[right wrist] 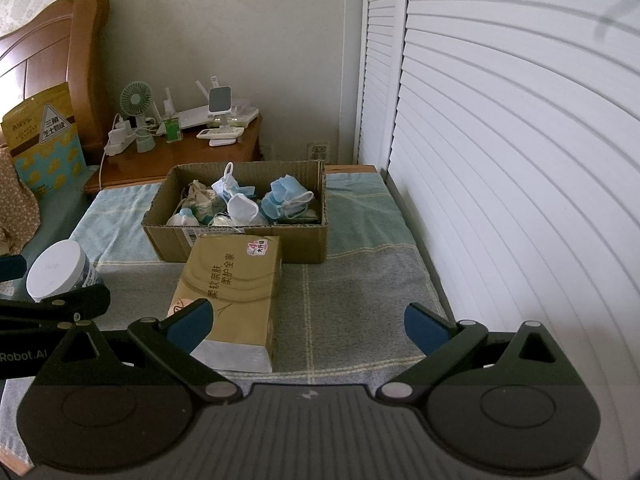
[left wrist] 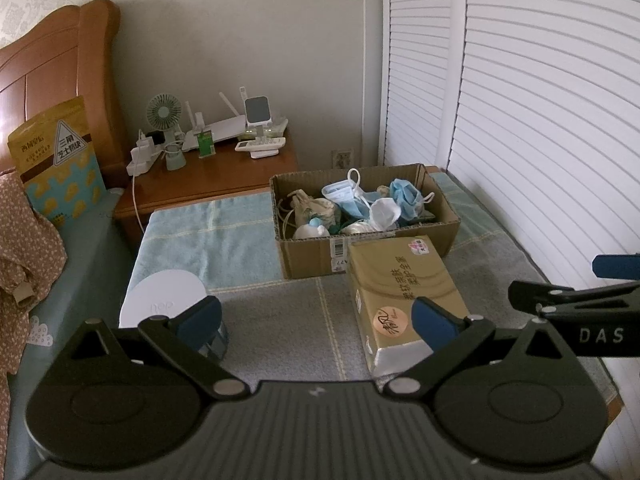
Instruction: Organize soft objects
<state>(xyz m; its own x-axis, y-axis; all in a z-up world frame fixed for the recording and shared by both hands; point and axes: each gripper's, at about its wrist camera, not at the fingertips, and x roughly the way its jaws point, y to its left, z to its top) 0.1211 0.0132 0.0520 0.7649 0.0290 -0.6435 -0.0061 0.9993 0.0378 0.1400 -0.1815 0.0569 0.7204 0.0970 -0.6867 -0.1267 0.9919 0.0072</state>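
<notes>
While both tongs (left wrist: 316,320) (right wrist: 308,326) gape empty, masks (left wrist: 406,196) and pouches fill the cardboard box (left wrist: 308,256).

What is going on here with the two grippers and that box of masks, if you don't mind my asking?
A person holds a gripper in each hand above a towel-covered surface. Both the left gripper and the right gripper are open and hold nothing. Ahead, a cardboard box already contains face masks and a small drawstring pouch. A gold tissue pack lies in front of the box, and a white-lidded jar stands to the left. Neither is being touched.
</notes>
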